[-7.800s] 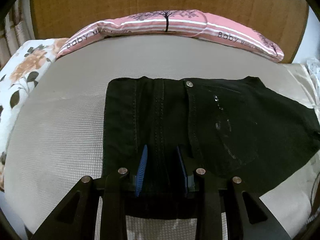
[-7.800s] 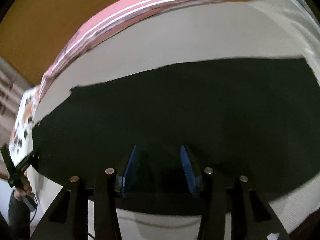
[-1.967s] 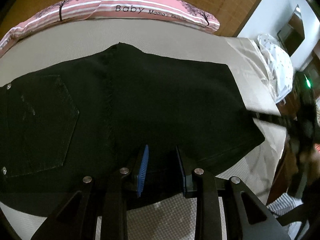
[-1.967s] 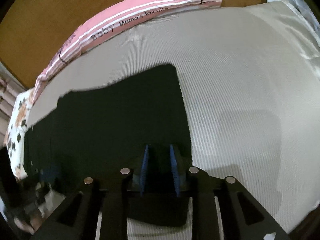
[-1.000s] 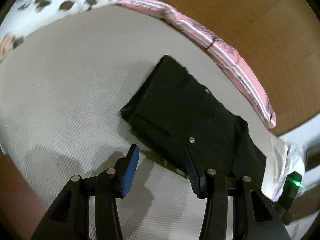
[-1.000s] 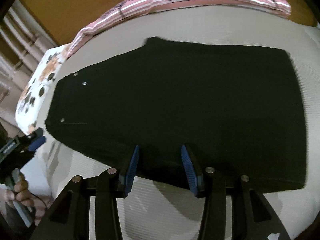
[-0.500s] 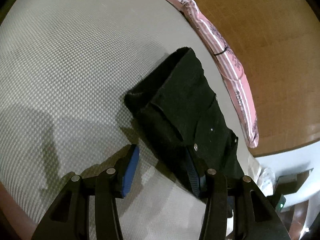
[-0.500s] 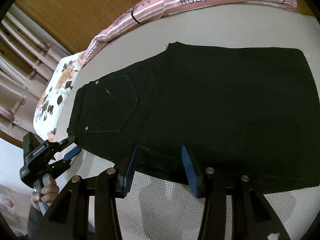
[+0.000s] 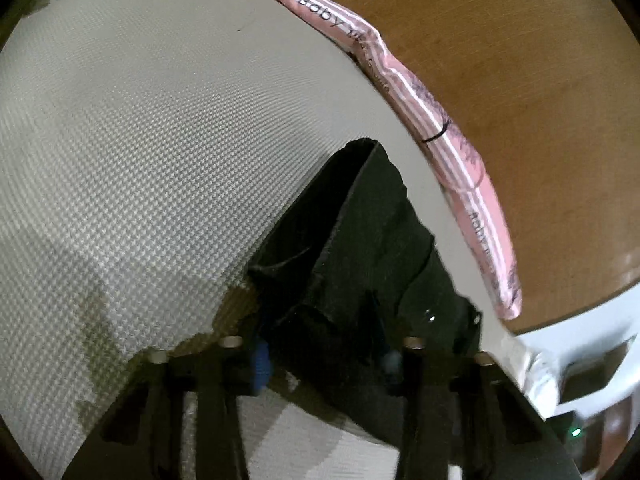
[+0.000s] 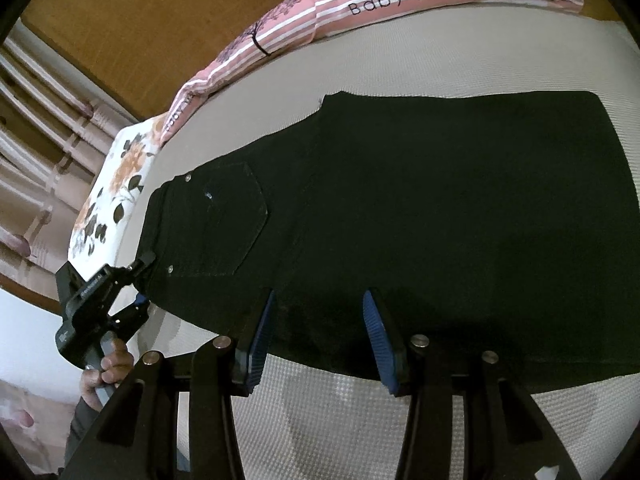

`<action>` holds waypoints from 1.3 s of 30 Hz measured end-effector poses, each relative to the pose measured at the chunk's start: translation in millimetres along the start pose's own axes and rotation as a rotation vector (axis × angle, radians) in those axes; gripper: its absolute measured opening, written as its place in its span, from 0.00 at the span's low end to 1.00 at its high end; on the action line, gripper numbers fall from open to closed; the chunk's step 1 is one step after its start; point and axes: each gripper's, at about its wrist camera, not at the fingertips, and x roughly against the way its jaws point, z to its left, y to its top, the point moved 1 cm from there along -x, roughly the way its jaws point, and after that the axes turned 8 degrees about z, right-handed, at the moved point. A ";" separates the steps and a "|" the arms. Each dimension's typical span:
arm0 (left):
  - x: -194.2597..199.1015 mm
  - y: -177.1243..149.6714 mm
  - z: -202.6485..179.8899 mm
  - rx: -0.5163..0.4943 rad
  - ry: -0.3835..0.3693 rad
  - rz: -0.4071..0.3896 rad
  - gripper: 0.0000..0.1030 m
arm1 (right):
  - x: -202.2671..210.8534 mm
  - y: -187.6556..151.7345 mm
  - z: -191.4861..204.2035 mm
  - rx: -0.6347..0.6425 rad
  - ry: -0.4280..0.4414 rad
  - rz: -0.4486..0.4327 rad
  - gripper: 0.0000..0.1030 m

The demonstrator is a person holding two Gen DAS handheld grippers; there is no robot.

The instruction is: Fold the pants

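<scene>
One pair of black pants (image 10: pixel 420 216) is lying folded on the bed (image 10: pixel 480 60). The left tongs (image 9: pixel 324 356) have just been closing and are gripping the waistband corner; the right tongs (image 10: pixel 316 340) are hovering half-open over the near edge.

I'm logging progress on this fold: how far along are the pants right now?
Done: the black pants lie flat on the bed, apparently already folded leg over leg, back pocket up. In hand: the left gripper has just been closing at the waistband corner, cloth between its fingers; the right gripper hovers open over the near edge. Left: folding the length over.
</scene>
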 end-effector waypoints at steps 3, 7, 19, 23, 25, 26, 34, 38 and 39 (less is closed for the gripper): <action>7.0 1.4 -2.0 0.015 -0.044 -0.003 0.25 | 5.9 0.3 -4.3 -0.015 -0.004 -0.016 0.42; 23.7 1.9 -41.5 -0.099 -0.040 -0.039 0.23 | 18.5 0.8 -15.3 -0.041 -0.007 -0.044 0.42; 5.1 -39.4 -243.7 -0.585 -0.208 0.042 0.22 | 88.9 -2.6 -77.9 -0.146 -0.036 -0.178 0.42; -26.4 -78.0 -290.1 -0.701 -0.247 0.134 0.22 | 111.5 -9.1 -103.9 -0.184 -0.052 -0.215 0.42; -46.3 -99.7 -305.6 -0.757 -0.245 0.186 0.22 | 121.8 -13.4 -117.7 -0.207 -0.060 -0.234 0.42; -58.1 -111.2 -311.0 -0.777 -0.235 0.217 0.22 | 125.8 -14.8 -123.5 -0.217 -0.064 -0.240 0.42; -143.3 -189.5 -310.5 -0.918 -0.045 0.376 0.24 | 134.7 -26.0 -160.8 -0.283 -0.063 -0.241 0.42; -139.6 -203.7 -313.8 -0.971 -0.013 0.359 0.37 | 131.1 -22.7 -165.4 -0.278 -0.036 -0.222 0.42; -139.2 -206.9 -318.9 -0.983 -0.010 0.364 0.41 | 128.6 -20.3 -165.6 -0.272 -0.016 -0.213 0.42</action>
